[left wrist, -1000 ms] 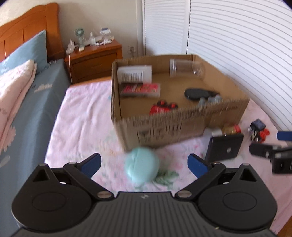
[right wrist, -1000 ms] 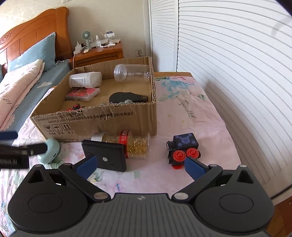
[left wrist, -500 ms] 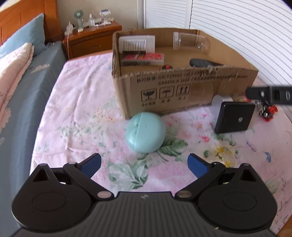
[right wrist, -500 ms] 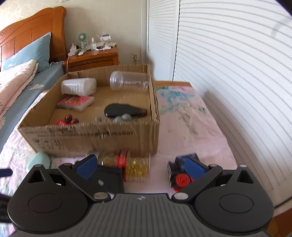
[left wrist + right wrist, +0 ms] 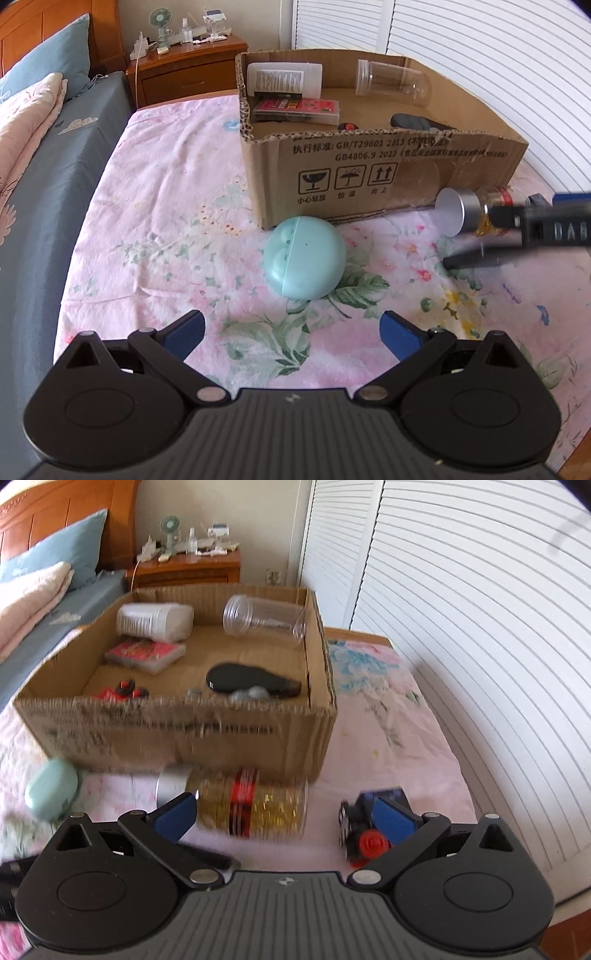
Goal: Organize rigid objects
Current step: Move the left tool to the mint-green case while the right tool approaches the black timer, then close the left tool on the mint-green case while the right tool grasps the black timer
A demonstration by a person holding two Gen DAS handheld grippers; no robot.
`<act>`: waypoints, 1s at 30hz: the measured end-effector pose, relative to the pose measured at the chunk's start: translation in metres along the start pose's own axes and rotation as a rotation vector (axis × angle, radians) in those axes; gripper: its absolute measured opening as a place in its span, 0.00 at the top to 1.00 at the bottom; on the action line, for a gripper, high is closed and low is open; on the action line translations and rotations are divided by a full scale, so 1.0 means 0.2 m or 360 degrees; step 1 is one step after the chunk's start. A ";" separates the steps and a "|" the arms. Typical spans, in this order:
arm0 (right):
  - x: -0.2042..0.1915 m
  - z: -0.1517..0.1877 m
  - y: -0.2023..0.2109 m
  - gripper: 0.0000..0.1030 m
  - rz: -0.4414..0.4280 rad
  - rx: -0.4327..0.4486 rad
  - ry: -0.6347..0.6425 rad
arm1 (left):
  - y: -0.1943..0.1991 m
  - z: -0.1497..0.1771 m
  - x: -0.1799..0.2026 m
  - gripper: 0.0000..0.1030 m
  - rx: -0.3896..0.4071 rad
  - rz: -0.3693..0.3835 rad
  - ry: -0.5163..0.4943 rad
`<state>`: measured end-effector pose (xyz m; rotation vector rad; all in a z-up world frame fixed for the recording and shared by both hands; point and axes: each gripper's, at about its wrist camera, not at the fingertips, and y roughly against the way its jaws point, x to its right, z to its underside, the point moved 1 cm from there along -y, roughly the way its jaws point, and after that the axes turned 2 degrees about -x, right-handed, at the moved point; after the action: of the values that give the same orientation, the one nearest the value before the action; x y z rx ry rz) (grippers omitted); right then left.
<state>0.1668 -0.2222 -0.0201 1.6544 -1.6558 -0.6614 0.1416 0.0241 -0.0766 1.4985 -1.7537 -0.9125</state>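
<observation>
Both tools are empty, fingers spread apart: the left hand-held gripper [image 5: 291, 330] hangs over the bed [image 5: 155, 229] just short of the mint ball [image 5: 305, 257], and the right hand-held gripper [image 5: 286, 812] is low behind the bottle [image 5: 251, 803] lying on its side and the toy car [image 5: 364, 830], all of them outside the cardboard box [image 5: 177, 731]. The ball sits near the box's front wall on soft bedding. My worry is that it rolls away if one finger nudges it first (round, smooth, nothing to stop it), and the bottle could roll likewise. Printed on the box: "GB/T29601 2013", "GB4806.9 2023", and handling symbols captioned in Chinese.
</observation>
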 end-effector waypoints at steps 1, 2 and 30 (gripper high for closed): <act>0.00 0.01 0.00 0.00 -0.0005 -0.0011 0.0006 | 0.00 0.00 0.00 0.03 0.0001 0.0002 0.0001; -0.01 0.03 0.01 0.00 -0.0018 -0.0024 0.0008 | 0.00 0.00 0.00 0.03 0.0005 0.0001 0.0001; -0.07 0.22 -0.02 0.00 -0.0156 -0.0097 -0.0034 | -0.10 -0.07 -0.06 0.02 0.0111 0.0186 -0.0129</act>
<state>0.1351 -0.2128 -0.0534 1.6986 -1.5617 -0.7726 0.1657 0.0335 -0.0859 1.4034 -1.9283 -0.8712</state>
